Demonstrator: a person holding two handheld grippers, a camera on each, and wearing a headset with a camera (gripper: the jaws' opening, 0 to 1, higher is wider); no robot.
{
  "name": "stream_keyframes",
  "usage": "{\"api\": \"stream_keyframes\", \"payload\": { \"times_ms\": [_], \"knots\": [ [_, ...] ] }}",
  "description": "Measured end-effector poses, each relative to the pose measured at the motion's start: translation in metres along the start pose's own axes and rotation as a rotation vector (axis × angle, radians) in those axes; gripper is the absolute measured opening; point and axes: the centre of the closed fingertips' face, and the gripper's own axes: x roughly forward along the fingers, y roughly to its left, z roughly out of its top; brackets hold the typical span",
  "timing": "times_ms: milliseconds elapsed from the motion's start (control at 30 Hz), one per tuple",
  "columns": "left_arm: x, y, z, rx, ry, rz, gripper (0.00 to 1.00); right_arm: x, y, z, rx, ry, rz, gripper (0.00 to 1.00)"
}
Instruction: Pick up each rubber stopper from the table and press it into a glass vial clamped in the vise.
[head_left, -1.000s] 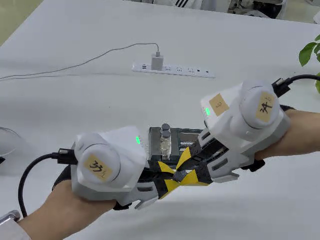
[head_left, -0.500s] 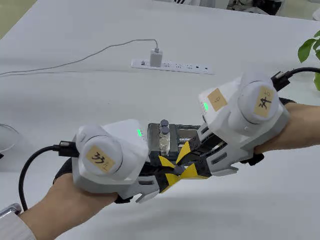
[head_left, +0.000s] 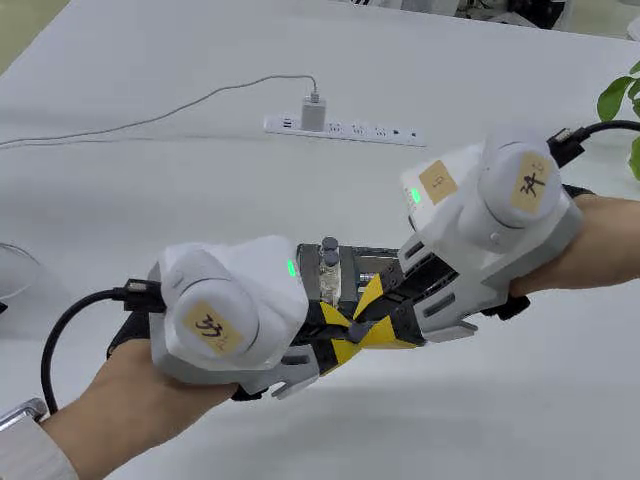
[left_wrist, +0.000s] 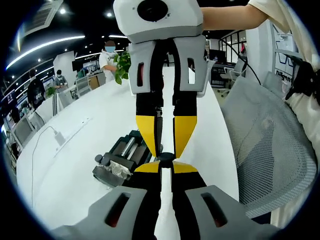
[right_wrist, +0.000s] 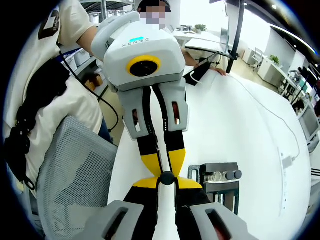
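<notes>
At the middle of the head view, over a white table (head_left: 150, 180), two hand-held grippers meet tip to tip. The left gripper (head_left: 343, 332) and the right gripper (head_left: 364, 320) have their yellow fingers crossed in an X. A small dark stopper (head_left: 355, 326) sits where the tips meet. Both pairs of fingers look clenched on it, and I cannot tell which pair bears its weight. Just beyond the fingertips stands a dark vise (head_left: 378, 266) holding glass vials (head_left: 328, 278). Two of them seem to carry dark stoppers already.

In the left gripper view, the left gripper's own fingers (left_wrist: 150, 168) rise from the bottom, drawn almost together. The right gripper's fingers (left_wrist: 149, 132) come down from the top to meet them. The stopper (left_wrist: 165, 157) is pinched at the meeting point. The vise (left_wrist: 120, 152) lies to the left of the fingers, near but apart from them.

In the right gripper view, the same meeting shows from the other side. The stopper (right_wrist: 166, 177) is at the right gripper's fingertips, and the vise (right_wrist: 216, 192) is just to their right. Capped vials (right_wrist: 222, 176) lie in it.

Judging by this, the task is partly done. Some vials look stoppered, and this stopper is off the table but not yet over a vial. It is likely being passed between grippers, and pressing it in remains. Whether an open vial waits is unclear.
</notes>
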Motion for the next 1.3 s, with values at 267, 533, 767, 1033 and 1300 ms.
{"api": "stream_keyframes", "payload": {
  "times_ms": [267,533,767,1033,1300],
  "knots": [
    [0.002,-0.002,-0.001,0.005,-0.003,-0.008,0.04,0.001,0.001,-0.002,0.02,0.006,0.006,0.07],
    [0.002,0.0,-0.002,-0.077,-0.035,-0.008,0.06,0.002,0.0,-0.003,0.036,0.003,0.007,0.07],
    [-0.002,0.009,-0.013,-0.124,-0.034,0.043,0.25,0.002,-0.007,-0.011,0.051,0.022,-0.007,0.06],
    [-0.008,0.026,-0.029,-0.174,-0.007,0.131,0.56,0.004,-0.009,-0.02,0.059,0.043,-0.004,0.06],
    [-0.019,0.042,-0.046,-0.254,-0.007,0.213,0.72,0.007,-0.018,-0.03,0.067,0.068,0.003,0.07]
  ]
}}
